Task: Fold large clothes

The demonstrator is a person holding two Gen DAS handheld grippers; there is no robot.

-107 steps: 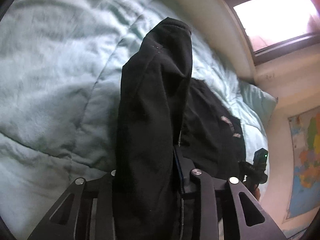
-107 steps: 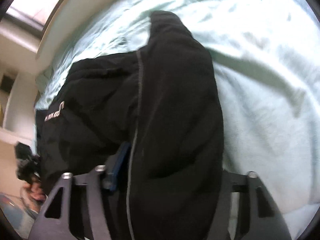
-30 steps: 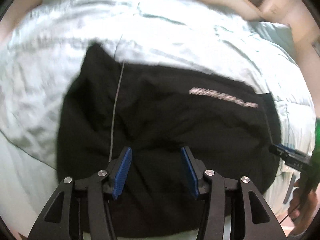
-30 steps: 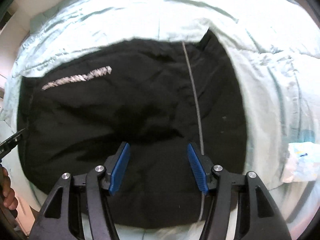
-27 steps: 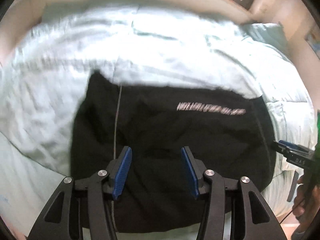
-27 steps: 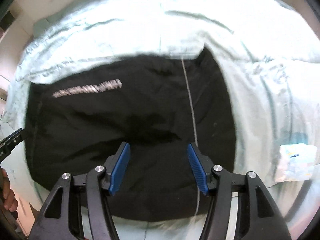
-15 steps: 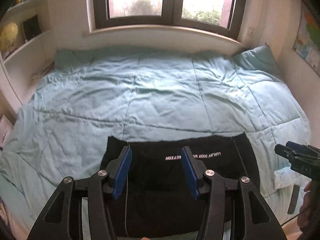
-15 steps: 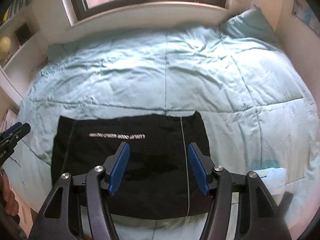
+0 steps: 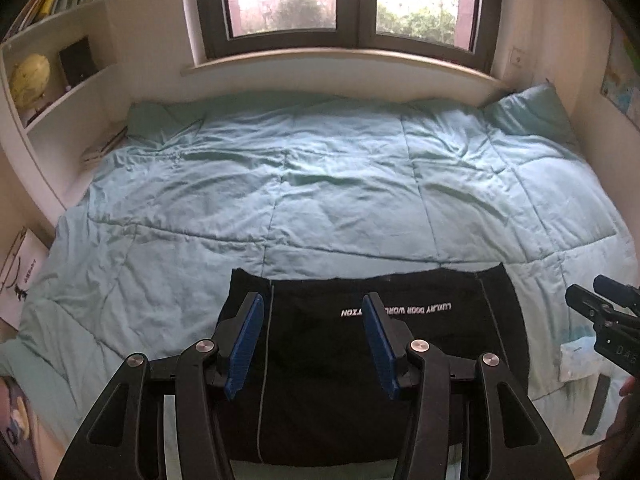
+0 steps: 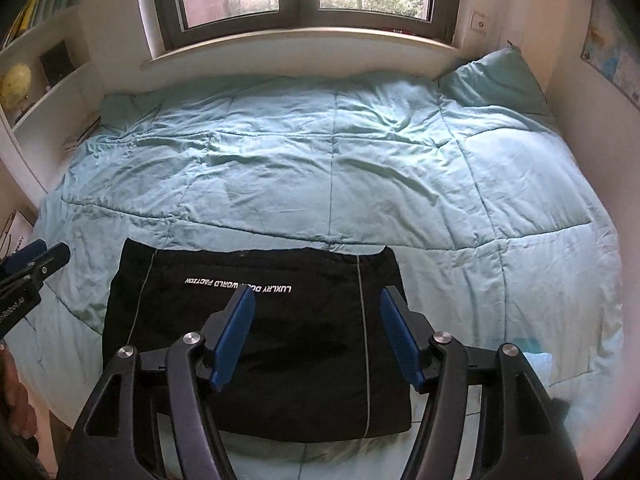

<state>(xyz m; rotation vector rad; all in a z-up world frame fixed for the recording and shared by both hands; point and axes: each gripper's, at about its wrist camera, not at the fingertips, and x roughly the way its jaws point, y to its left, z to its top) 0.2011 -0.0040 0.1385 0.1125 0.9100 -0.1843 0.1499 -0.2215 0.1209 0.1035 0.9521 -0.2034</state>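
A: Both pulled back since a second ago, left hand-held gripper [image 9: 312,340] and right hand-held gripper [image 10: 318,336] now up off the garment, whole bed in view

B: Jaws?

A: Both spread wide, holding nothing

B: Garment?

A: Black garment [image 10: 256,340] folded into a flat rectangle on the near edge of the light blue quilt [image 10: 340,168], white lettering upside down across its far part, thin pale stripe near each side

B: Else?

A: Pillow [image 10: 492,80] far right, window [image 9: 340,4] behind
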